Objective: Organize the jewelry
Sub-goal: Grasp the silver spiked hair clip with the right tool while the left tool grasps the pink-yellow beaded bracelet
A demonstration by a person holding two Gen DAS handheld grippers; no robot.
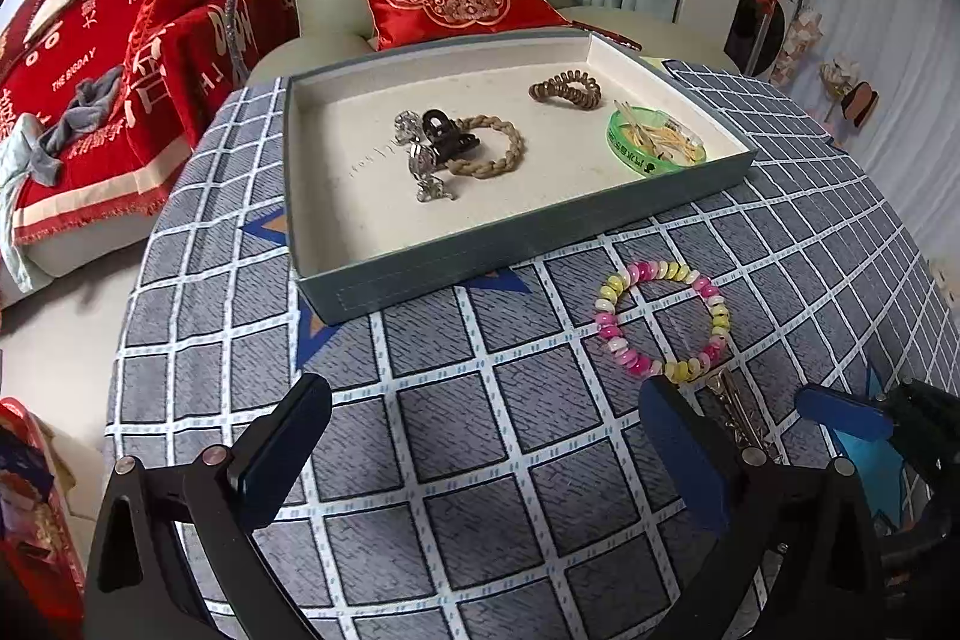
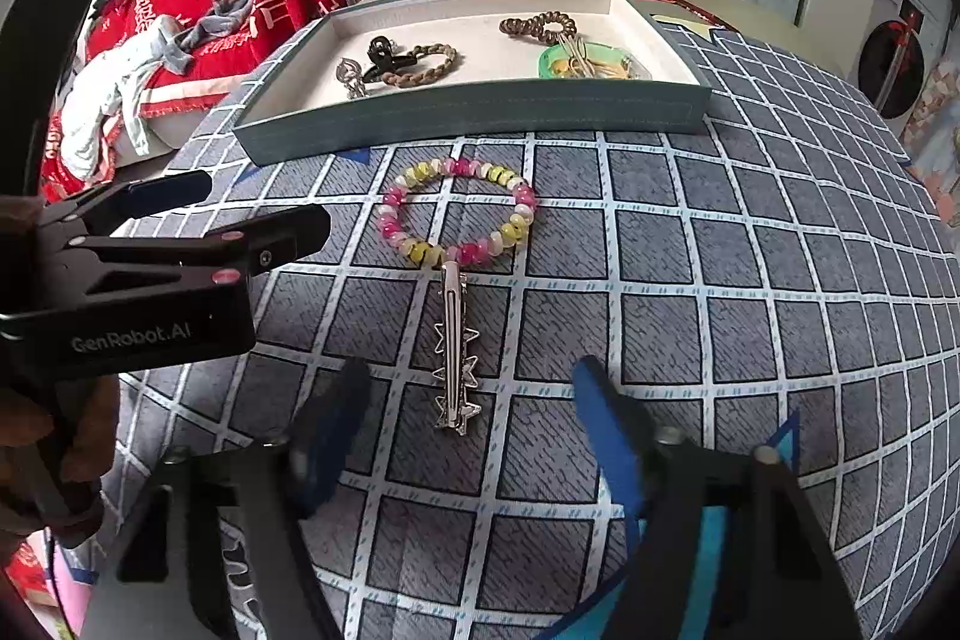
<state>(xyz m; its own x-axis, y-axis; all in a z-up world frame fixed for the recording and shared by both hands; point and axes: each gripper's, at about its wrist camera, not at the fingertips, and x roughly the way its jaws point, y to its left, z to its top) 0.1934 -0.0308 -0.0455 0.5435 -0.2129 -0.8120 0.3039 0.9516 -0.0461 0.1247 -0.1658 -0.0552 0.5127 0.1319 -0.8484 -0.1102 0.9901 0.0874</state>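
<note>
Left wrist view shows a grey-blue tray (image 1: pixel 480 256) with a cream lining standing on a round table covered by a grey checked tablecloth (image 1: pixel 456 436). Inside the tray, toward its middle, lie a braided tan bracelet (image 1: pixel 501 144), a dark claw clip (image 1: pixel 447 137) resting across that bracelet's left side, and a clear crystal piece (image 1: pixel 423 163) touching the clip. Toward the far right corner sits a brown spiral hair tie (image 1: pixel 565 89), and near the right wall a round green dish (image 1: pixel 654 141) holds what look like small sticks and pins, too jumbled to name. Outside the tray, just in front of its near wall, a pink-and-yellow beaded bracelet (image 1: pixel 663 319) lies flat on the cloth. A silver star hair clip (image 2: pixel 453 352) lies with its tip touching the bracelet's near edge, pointing toward the right gripper (image 2: pixel 474 418). That gripper's blue-padded fingers stand wide apart on either side of the clip's near end, holding nothing. The left gripper (image 1: pixel 480 436) also has its fingers spread wide over bare cloth, empty, well to the left of the bracelet.
</note>
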